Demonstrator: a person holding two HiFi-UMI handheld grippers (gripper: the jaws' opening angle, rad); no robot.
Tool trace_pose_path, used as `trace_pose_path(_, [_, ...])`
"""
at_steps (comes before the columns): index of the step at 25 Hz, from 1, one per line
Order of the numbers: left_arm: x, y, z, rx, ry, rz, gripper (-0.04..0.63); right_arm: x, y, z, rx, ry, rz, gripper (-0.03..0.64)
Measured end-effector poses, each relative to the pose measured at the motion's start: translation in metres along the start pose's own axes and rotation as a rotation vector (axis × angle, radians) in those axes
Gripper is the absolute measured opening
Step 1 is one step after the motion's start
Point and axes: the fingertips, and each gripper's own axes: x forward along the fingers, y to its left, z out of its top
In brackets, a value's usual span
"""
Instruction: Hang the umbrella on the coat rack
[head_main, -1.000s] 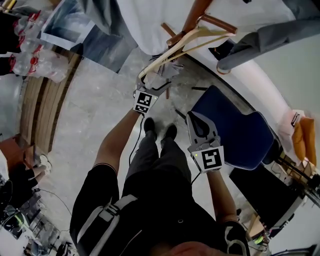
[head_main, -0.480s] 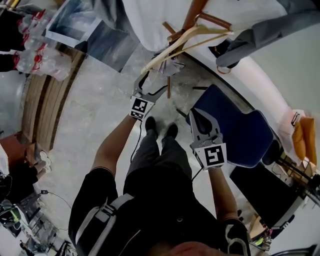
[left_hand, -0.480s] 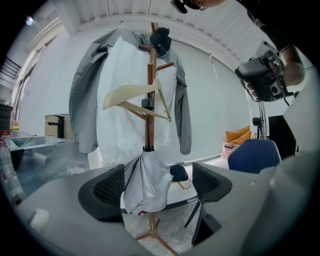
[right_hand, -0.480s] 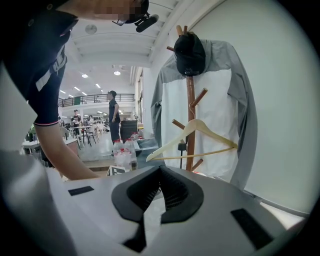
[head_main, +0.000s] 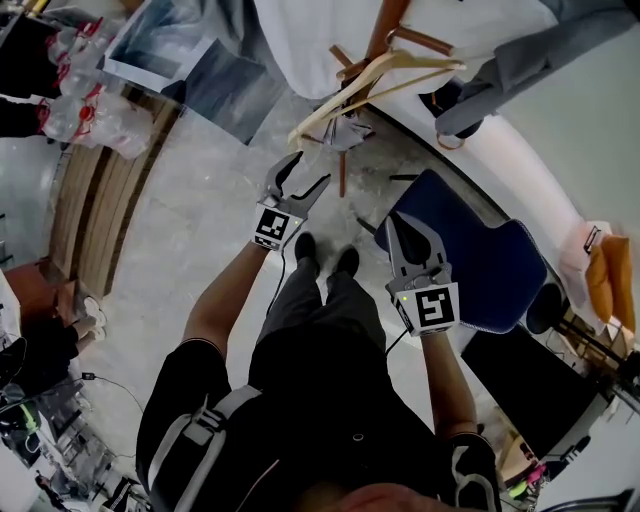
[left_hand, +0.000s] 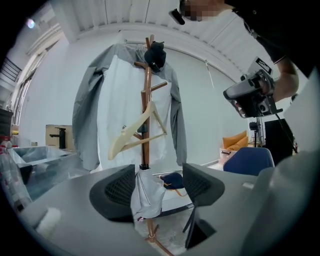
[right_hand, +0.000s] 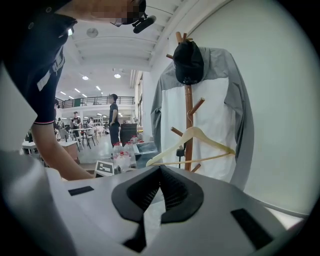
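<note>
A folded grey-white umbrella (head_main: 345, 132) (left_hand: 146, 195) hangs low on the wooden coat rack (head_main: 385, 30) (left_hand: 145, 100), under a pale wooden hanger (head_main: 380, 80) (left_hand: 135, 132). A grey-and-white jacket (left_hand: 95, 110) and a black cap (right_hand: 187, 62) also hang on the rack (right_hand: 188, 125). My left gripper (head_main: 310, 170) (left_hand: 157, 187) stands a short way back from the umbrella. Its jaws are closing with nothing between them. My right gripper (head_main: 405, 222) (right_hand: 159, 172) is shut and empty, lower right of the rack, above the blue chair.
A blue chair (head_main: 480, 265) stands right of the rack's foot. Plastic bottles (head_main: 70, 110) crowd a table at the upper left. A black box (head_main: 520, 380) lies at the lower right. The person's feet (head_main: 320, 255) stand just before the rack.
My left gripper has drawn back from the umbrella toward the person, and its jaws have narrowed. The umbrella stays hanging on the rack. The right gripper has barely shifted.
</note>
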Motion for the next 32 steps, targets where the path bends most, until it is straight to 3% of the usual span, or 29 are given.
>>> trace_pose_path(25, [-0.077,-0.032,0.137,-0.015,-0.177,0.058,0.006,-0.036,-0.007,0.024,-0.026,-0.061,-0.059,0.002])
trace_pose_path(32, [-0.094,-0.037,0.169,-0.023,-0.189,0.08,0.0,-0.046,-0.005,0.032,-0.03,-0.078,-0.077,0.002])
